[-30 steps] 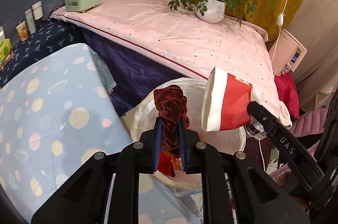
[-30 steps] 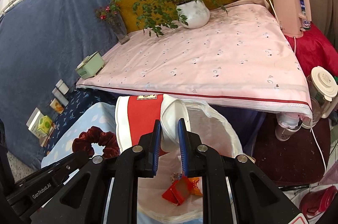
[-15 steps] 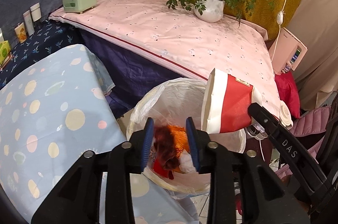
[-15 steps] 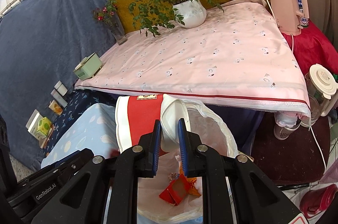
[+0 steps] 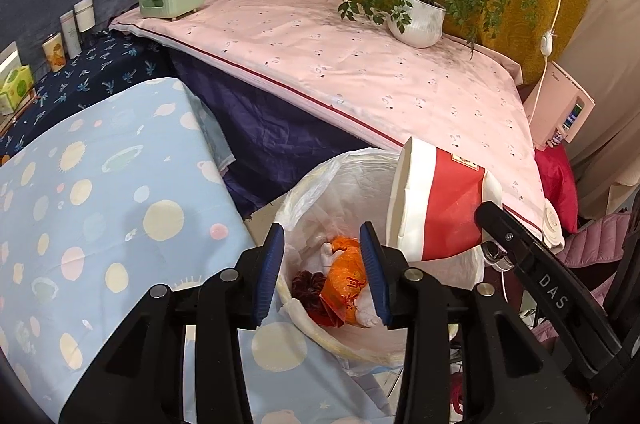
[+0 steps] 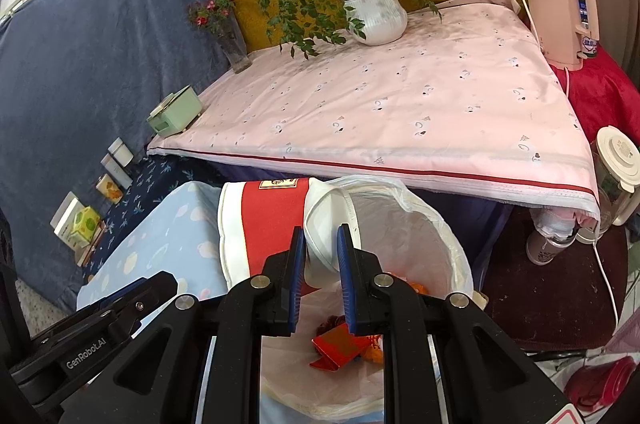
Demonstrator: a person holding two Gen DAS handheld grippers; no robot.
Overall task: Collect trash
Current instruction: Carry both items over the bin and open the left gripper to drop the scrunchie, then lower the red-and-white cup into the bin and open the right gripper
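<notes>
Left tongs (image 5: 322,270), marked GenRobot.AI, gape empty; right tongs (image 6: 318,280), marked DAS, clench the red-and-white cup (image 6: 276,224).

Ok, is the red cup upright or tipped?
Tipped: the red cup lies sideways in the right gripper, rim pinched, above the trash bin.

Thin glossy plastic liner (image 5: 320,184) in the bin; smooth red-and-white paper cup (image 5: 440,208); matt pink cotton cloth (image 6: 400,112) on the table
</notes>
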